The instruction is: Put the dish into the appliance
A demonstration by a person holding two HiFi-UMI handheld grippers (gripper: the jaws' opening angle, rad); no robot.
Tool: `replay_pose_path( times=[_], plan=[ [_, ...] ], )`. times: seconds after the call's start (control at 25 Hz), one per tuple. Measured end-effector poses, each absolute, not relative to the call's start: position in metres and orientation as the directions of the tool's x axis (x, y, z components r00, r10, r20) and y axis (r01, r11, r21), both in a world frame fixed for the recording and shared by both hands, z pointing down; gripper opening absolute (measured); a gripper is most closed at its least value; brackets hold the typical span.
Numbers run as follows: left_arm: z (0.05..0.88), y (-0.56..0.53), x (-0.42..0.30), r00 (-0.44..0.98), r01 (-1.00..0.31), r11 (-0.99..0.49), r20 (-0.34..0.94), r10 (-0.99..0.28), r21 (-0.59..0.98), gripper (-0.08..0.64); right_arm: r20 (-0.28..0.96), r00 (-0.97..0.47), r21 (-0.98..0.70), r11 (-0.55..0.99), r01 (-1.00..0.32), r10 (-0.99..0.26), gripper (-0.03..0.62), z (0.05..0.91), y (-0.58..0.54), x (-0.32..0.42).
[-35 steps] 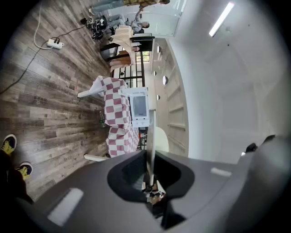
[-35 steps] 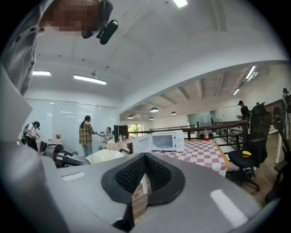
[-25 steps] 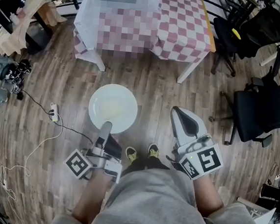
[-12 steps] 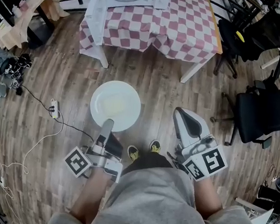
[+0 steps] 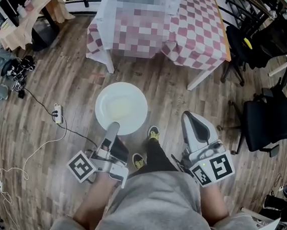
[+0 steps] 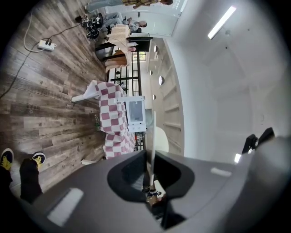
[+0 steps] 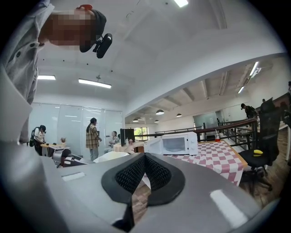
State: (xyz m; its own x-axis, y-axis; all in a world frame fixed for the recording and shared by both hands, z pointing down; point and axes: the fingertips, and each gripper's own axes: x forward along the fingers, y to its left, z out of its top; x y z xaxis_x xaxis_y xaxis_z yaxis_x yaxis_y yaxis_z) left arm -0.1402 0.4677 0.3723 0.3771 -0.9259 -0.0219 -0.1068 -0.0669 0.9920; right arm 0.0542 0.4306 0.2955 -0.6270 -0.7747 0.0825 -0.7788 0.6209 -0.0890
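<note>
My left tongs [image 5: 113, 128] pinch the dish [image 5: 121, 106] by its rim, right tongs [image 5: 195, 125] closed, empty; that one-edge grip could slip before the microwave [image 7: 175, 144].

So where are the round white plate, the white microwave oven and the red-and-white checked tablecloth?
Round white plate [image 5: 121, 105]: head view, middle of its face.
White microwave oven [image 7: 175, 144]: right gripper view, door window.
Red-and-white checked tablecloth [image 5: 199, 36]: head view, part lying on the tabletop.

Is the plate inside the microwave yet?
Not yet, out. The left gripper pinches the white plate by its rim over the wood floor; the microwave sits away on the checkered table.
</note>
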Motion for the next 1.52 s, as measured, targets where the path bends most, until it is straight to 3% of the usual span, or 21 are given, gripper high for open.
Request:
replay_pose_path(
  times=[0.8, 1.52],
  plan=[
    [0.377, 0.414, -0.146, 0.356, -0.118, -0.052, -0.007, -0.934, 0.992, 0.035, 0.090, -0.646, -0.090, 0.640, -0.763, -0.758, -0.002, 0.306, 0.374, 0.045],
    [0.368, 0.288, -0.105, 0.386, -0.122, -0.054, -0.003, -0.923, 0.991, 0.035, 0.092, -0.654, -0.109, 0.646, -0.756, -0.750, -0.002, 0.309, 0.254, 0.075]
  ],
)
